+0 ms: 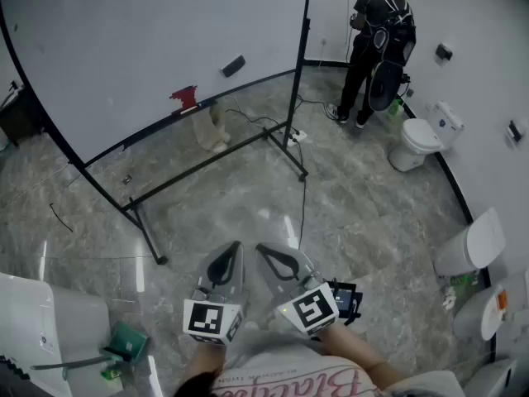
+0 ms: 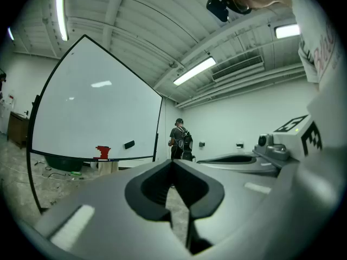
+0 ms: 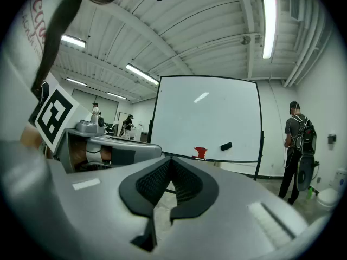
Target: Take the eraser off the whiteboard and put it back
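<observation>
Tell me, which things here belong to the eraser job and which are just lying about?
Belong to the job: the black eraser, stuck on the whiteboard; the left gripper and right gripper, both shut and empty.

Just lying about: the red object at the board's bottom edge, the toilet, the person at the back, the floor cable, the green box.

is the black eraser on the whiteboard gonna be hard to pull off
The eraser clings to the upright whiteboard unsupported, so probably magnetic and light: slight resistance, then sudden release. It looks like a small stiff block, unlikely to flop or roll.
</observation>
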{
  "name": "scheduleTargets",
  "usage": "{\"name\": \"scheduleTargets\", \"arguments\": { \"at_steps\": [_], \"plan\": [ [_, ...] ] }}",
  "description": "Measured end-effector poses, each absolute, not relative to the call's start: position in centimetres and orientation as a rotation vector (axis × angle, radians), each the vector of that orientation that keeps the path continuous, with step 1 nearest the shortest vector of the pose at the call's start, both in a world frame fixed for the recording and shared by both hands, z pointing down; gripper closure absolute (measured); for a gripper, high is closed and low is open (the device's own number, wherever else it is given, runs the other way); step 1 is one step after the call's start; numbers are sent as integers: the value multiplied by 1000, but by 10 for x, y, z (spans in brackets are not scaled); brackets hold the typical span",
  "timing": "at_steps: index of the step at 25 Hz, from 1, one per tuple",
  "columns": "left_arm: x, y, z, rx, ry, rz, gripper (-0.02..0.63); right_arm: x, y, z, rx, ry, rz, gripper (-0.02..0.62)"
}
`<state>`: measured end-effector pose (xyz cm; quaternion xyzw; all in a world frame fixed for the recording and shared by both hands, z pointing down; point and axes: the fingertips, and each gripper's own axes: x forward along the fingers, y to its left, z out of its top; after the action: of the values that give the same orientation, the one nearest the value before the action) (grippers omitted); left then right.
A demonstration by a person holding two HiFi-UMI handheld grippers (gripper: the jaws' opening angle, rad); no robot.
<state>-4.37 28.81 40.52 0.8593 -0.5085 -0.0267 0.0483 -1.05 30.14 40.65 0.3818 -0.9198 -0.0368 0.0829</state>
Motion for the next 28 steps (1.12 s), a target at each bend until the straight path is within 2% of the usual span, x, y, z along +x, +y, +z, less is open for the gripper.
{"name": "scheduleTargets", "arguments": {
  "at_steps": [28],
  "plan": [
    [20, 247, 410, 2520, -1732, -35, 606, 68, 255, 411, 987, -2847, -38, 594]
  ]
}}
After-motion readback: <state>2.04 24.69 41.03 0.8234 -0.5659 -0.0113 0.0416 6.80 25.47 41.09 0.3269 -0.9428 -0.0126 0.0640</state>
